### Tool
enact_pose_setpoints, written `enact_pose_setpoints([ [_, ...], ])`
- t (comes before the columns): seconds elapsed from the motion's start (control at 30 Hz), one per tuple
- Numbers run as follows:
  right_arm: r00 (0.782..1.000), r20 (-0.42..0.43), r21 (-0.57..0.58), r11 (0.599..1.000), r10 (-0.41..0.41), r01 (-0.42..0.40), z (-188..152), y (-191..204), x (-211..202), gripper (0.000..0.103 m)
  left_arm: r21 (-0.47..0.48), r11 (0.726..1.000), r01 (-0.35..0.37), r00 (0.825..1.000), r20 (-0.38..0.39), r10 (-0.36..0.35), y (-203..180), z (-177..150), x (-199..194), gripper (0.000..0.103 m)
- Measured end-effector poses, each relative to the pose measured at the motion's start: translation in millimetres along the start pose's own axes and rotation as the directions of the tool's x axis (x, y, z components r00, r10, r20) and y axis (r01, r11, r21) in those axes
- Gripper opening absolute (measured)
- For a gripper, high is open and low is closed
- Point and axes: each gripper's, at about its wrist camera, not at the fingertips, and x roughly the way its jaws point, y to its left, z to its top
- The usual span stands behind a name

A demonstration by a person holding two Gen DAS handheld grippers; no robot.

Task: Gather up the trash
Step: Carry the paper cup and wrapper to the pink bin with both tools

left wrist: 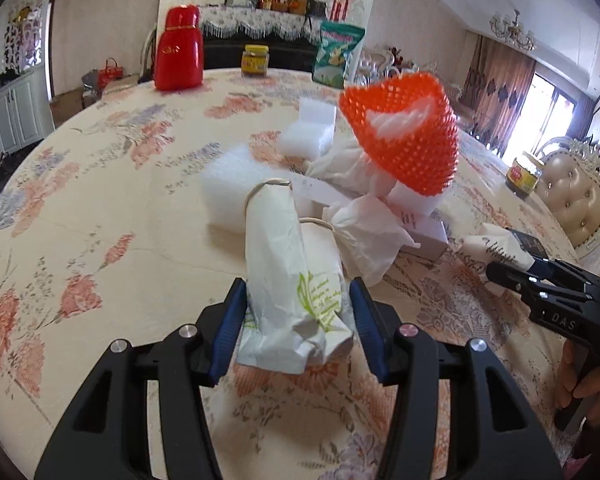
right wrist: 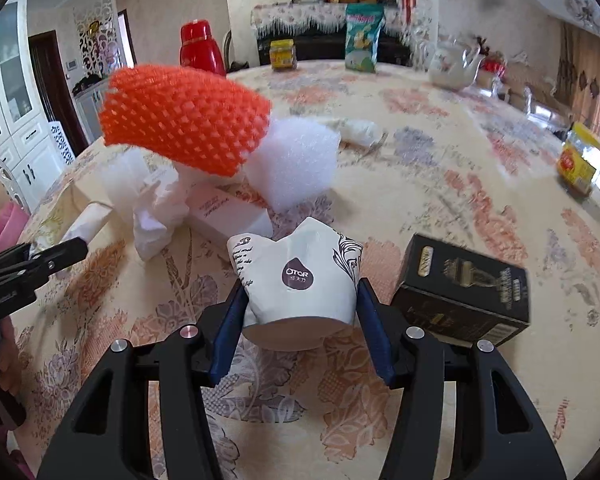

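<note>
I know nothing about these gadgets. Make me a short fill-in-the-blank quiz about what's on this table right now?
1. The left gripper has its jaws closed on a white paper ____ with green print.
2. The right gripper holds a crushed paper ____ marked OTOR.
3. The foam net topping the trash pile is coloured ____.
4. Right of the cup lies a ____ box with gold print.

Missing words: bag; cup; orange; black

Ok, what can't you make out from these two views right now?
- Right wrist view: teapot and far table, motion-blurred.
- Left wrist view: paper bag contents, hidden by its walls.
- Both views: what lies under the orange foam net, covered by it.
- Left wrist view: crushed paper cup, partly hidden by the right hand-held gripper.
</note>
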Motion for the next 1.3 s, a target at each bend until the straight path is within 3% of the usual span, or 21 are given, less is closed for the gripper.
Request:
enact_pose_setpoints([
  [0.3,0.99,0.137,0.002,1.0,0.03,-0.031,-5,22,-34,0.053,-0.037,0.999,-0.009,0.992,0.122,0.013,17,-14,-44,0.051],
  [0.6,0.967,0.236,-0.062,0.994,0.097,-0.084,-2,73,-59,0.053,-0.043,0.999,-0.022,0.974,0.226,0.031,27,-27,-81,0.051],
  [0.9,0.947,0.262,-0.12,0.98,0.186,-0.159,4,128,-61,0.053,-0.039,0.995,-0.09,0.935,0.34,0.098,50,-41,-118,0.051],
  [1.3,0.923,0.21,-0.232,0.933,0.324,-0.275,18,217,-39,0.053,-0.149,0.968,-0.204,0.891,0.382,0.247,126,-57,-160,0.051],
])
